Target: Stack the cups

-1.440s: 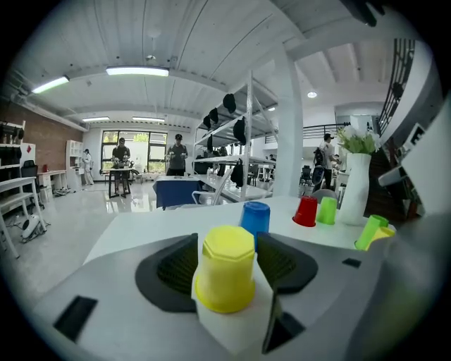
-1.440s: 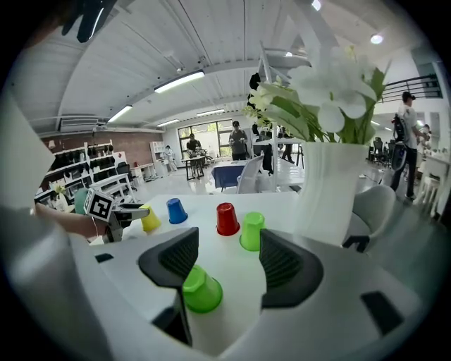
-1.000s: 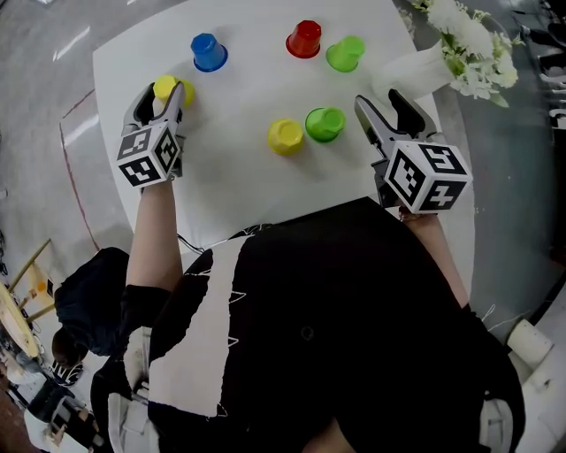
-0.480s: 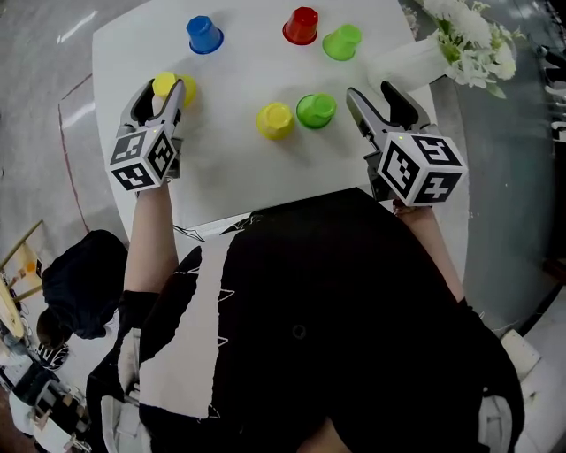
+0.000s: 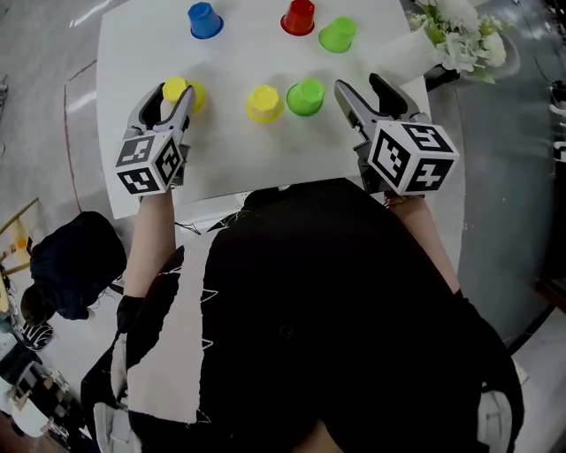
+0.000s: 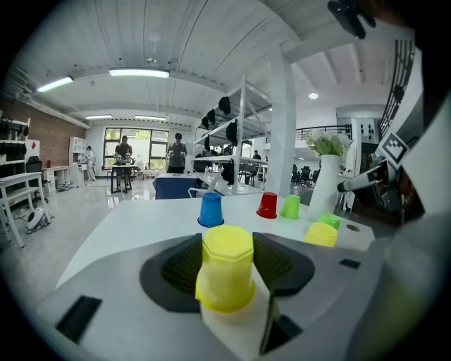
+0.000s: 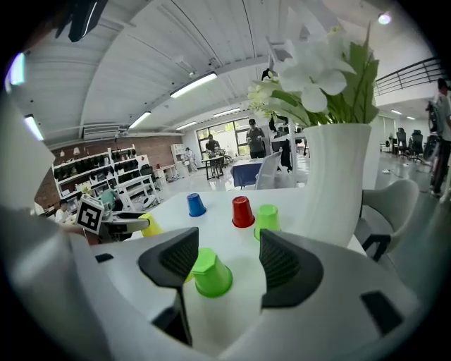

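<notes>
My left gripper is shut on an upside-down yellow cup at the left side of the white table. The pads press its sides. A second yellow cup and a green cup stand upside down side by side mid-table. My right gripper is open just right of that green cup, which lies ahead of its jaws, apart from them. Along the far edge stand a blue cup, a red cup and another green cup.
A white vase with white flowers stands at the table's far right corner, close beyond my right gripper. The near table edge runs just under both hands. Grey floor surrounds the table; people and desks are far off in the room.
My left gripper has carried the yellow cup away from the blue cup, toward the near side and the middle cups. The right gripper has stayed in place, turning slightly.
</notes>
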Motion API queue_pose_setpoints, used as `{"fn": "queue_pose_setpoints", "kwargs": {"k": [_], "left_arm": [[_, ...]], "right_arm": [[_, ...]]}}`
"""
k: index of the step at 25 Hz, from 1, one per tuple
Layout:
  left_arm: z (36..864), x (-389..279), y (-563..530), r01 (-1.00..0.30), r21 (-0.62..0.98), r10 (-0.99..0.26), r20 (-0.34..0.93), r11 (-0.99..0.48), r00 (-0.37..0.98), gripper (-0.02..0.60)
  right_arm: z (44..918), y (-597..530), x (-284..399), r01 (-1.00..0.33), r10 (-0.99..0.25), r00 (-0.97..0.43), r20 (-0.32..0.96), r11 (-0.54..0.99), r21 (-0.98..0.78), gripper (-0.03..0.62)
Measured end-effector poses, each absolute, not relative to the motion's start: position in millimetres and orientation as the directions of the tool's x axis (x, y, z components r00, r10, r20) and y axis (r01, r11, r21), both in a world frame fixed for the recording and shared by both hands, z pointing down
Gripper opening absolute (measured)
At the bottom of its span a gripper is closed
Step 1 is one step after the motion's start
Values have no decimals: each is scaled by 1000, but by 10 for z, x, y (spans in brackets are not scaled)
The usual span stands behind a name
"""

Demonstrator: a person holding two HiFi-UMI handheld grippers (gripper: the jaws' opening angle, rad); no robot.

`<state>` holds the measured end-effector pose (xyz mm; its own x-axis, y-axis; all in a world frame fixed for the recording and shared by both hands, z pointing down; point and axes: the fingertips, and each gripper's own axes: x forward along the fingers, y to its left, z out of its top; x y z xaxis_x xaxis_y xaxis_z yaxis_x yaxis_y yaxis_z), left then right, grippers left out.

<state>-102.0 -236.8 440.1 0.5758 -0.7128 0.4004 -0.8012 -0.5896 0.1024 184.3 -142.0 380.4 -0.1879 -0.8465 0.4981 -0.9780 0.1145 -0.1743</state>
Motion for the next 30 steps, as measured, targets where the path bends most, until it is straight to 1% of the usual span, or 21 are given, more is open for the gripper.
{"fn": "queue_pose_setpoints", "kwargs": {"k": [9,19,30], "left_arm": [[4458,-815,-2040,-793,97,-697,422,-601,580,233],[4523,-531,-1869,-774,85,-672,442,-628,594,233],[4537,-437,-1830,-765,77,-665,445,-639,600,233]], "right_arm": [[3822,-1299,1850,-971,-837,-230,497,161,-177,275],[3842,-1228,1953,-967,-834,-245,494,176,-182,275],[3839,-1232,1979,-965,-834,-255,490,186,-185,275]]}}
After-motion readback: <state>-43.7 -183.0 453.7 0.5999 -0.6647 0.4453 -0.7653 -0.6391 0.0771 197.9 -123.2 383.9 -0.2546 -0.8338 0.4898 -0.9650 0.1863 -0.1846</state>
